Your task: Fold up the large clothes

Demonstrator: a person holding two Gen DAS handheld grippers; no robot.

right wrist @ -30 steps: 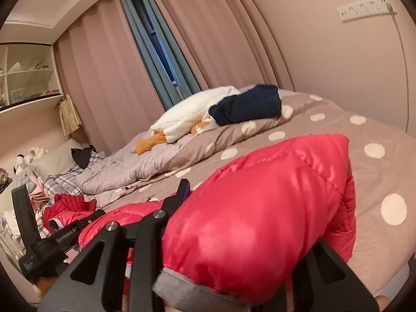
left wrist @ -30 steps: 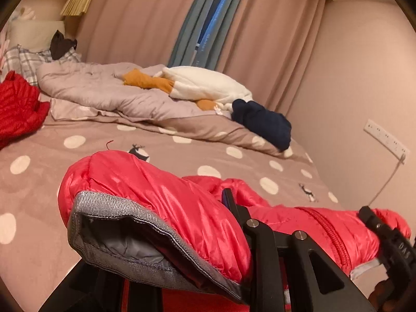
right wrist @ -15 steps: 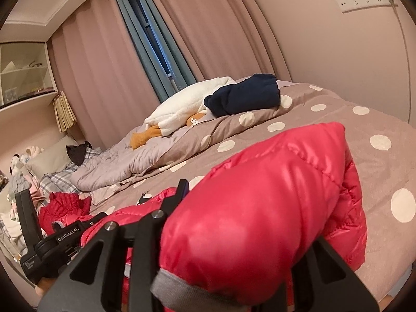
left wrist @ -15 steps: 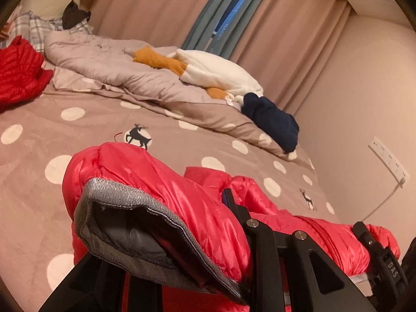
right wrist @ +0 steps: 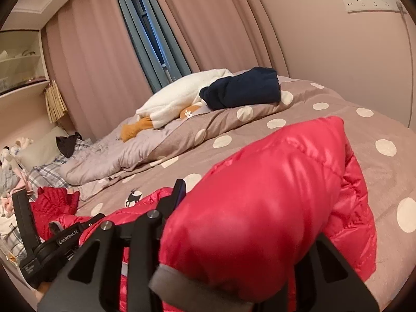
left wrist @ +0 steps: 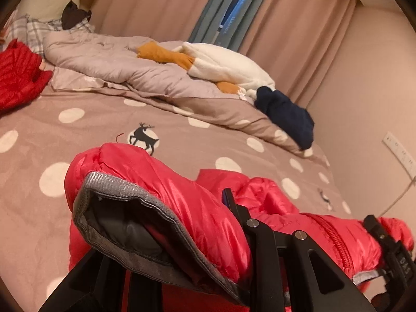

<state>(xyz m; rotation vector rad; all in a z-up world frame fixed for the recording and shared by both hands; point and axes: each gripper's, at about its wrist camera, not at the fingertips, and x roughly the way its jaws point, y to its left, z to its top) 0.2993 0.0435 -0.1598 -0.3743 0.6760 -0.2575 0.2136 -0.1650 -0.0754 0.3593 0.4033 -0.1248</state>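
Note:
A red puffer jacket (left wrist: 286, 215) with grey trim lies across the near edge of the bed. My left gripper (left wrist: 197, 234) is shut on one sleeve (left wrist: 161, 182), whose grey-lined cuff gapes toward the camera. My right gripper (right wrist: 234, 234) is shut on the other sleeve (right wrist: 273, 187), which bulges over the fingers and hides them. The right gripper shows at the far right of the left wrist view (left wrist: 390, 247). The left gripper shows at the lower left of the right wrist view (right wrist: 46, 249).
The bed has a brown polka-dot cover (left wrist: 104, 135) and a rumpled grey duvet (left wrist: 109, 59). On the duvet lie a white and orange plush (left wrist: 223, 62) and a dark navy garment (left wrist: 286, 114). Another red garment (left wrist: 18, 75) lies at the left. A wall with a power strip (right wrist: 371, 1) stands at the right.
Both grippers have tilted and moved forward over the bed with the sleeves held. The deer print on the cover is now uncovered beyond the left sleeve.

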